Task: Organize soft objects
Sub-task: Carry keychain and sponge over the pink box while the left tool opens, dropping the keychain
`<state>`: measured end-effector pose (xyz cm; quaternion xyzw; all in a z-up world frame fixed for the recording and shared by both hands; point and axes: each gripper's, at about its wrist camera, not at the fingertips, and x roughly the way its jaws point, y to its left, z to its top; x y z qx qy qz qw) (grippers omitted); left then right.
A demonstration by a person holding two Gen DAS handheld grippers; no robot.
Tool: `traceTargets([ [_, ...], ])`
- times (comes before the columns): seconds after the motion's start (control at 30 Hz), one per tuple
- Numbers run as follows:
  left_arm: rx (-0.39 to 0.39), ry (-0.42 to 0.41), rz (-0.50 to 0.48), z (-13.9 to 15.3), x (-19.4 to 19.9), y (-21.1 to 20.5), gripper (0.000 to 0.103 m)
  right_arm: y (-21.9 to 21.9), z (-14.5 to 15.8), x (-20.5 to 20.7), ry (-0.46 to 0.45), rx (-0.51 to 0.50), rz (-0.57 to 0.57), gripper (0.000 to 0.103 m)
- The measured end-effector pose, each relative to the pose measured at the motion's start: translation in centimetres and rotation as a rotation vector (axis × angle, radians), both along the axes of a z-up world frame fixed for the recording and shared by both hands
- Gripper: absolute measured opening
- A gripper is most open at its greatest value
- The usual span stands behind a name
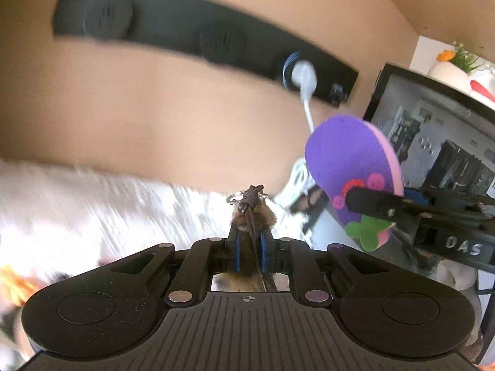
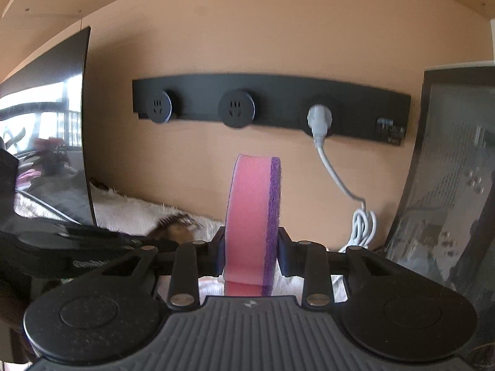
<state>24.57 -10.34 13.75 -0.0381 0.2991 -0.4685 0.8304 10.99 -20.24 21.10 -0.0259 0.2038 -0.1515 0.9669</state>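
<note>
My left gripper (image 1: pixel 250 238) is shut on a brown furry keychain (image 1: pixel 252 216) with a dark cord and metal ring, held above a white fluffy rug (image 1: pixel 108 210). My right gripper (image 2: pixel 252 247) is shut on a purple and pink foam sponge (image 2: pixel 252 213), held upright on its edge. In the left wrist view the sponge (image 1: pixel 349 160) shows its purple face with pink buttons and a green felt shape, clamped by the right gripper (image 1: pixel 368 204) at the right. In the right wrist view the furry keychain (image 2: pixel 176 227) and left gripper (image 2: pixel 136 241) sit low at left.
A black socket strip (image 2: pixel 269 105) is on the beige wall with a white plug and cable (image 2: pixel 320 123). A dark monitor (image 2: pixel 46 130) stands at left, a computer case (image 2: pixel 448 185) at right. A flower pot (image 1: pixel 454 61) is at far right.
</note>
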Motion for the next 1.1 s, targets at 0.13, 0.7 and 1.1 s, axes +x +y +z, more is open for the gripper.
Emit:
traceTargets([
  [0.13,0.085,0.131,0.012,-4.8,1.0,-1.1,0.019,-0.7,-2.0,0.7,0.051,0.02,0.014,0.031],
  [0.7,0.216,0.217,0.213,-7.7,4.5,2.3,0.018,1.3,-14.9,8.2,0.416,0.015,0.062,0.031],
  [1.1,0.152,0.196,0.112,-5.5,4.5,1.5,0.018,3.6,-13.5,7.5,0.41,0.003,0.17,0.041],
])
